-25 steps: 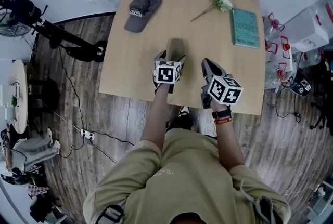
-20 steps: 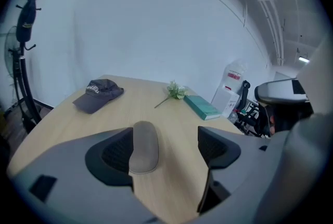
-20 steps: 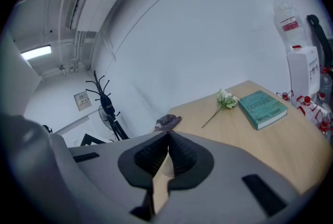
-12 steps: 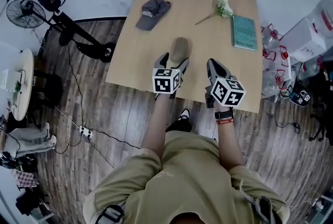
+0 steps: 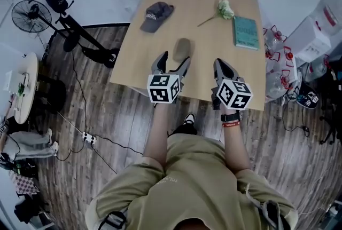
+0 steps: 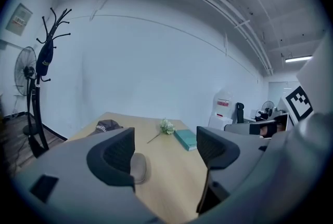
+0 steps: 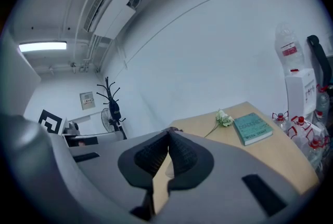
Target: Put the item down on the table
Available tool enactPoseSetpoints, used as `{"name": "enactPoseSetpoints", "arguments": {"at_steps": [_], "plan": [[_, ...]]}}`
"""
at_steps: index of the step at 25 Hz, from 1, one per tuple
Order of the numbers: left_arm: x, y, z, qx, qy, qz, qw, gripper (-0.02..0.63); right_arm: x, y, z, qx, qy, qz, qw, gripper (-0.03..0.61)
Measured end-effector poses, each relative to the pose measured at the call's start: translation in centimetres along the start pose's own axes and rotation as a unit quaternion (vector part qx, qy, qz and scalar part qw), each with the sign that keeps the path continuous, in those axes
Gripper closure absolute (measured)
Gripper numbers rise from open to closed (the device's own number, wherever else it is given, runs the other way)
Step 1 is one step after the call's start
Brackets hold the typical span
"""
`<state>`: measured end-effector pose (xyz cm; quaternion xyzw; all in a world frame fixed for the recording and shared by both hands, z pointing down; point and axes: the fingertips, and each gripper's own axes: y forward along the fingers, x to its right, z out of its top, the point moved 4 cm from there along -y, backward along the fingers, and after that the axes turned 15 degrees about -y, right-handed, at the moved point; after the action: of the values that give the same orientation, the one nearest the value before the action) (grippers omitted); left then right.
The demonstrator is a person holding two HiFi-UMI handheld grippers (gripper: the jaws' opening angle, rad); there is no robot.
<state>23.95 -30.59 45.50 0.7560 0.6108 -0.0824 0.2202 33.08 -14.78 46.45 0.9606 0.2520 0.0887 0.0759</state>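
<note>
Head view: one item (image 5: 183, 48), cap (image 5: 156, 15), flower (image 5: 224, 8), book (image 5: 246, 32).

Khaki T-shirt (image 5: 192, 186), red-black wristband (image 5: 229, 120); grey left hand-held gripper (image 5: 173, 59), right hand-held gripper (image 5: 219, 64), black-white marker cubes (image 5: 163, 88).

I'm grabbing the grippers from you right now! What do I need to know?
Left gripper: open, nothing between its jaws, held over the near part of the table.
Right gripper: shut and empty, over the table's near edge.
Tan oval item: lying on the table just ahead of the left gripper, and in the head view neither jaw touches it.
Also on the table, at the far side: cap, flower, teal book.
Done: the item is down on the table.
Left: probably nothing but drawing the grippers away.
</note>
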Motion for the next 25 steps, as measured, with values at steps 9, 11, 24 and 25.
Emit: {"name": "enactPoseSetpoints", "arguments": {"at_steps": [9, 11, 24, 25], "plan": [[3.3, -2.8, -0.5, 0.032, 0.020, 0.014, 0.9992, 0.379, 0.7, -3.3, 0.1, 0.009, -0.004, 0.004, 1.000, 0.561], [4.1, -3.4, -0.8, 0.036, 0.022, 0.015, 0.9990, 0.391, 0.7, -4.1, 0.3, 0.013, -0.013, 0.007, 1.000, 0.561], [5.9, -7.7, -1.8, 0.066, 0.019, 0.064, 0.9956, 0.573, -0.7, -7.8, 0.9, 0.019, -0.067, 0.022, 0.997, 0.563], [6.2, -8.1, -1.8, 0.070, 0.018, 0.065, 0.9953, 0.581, -0.7, -8.1, 0.9, 0.018, -0.071, 0.024, 0.997, 0.563]]}}
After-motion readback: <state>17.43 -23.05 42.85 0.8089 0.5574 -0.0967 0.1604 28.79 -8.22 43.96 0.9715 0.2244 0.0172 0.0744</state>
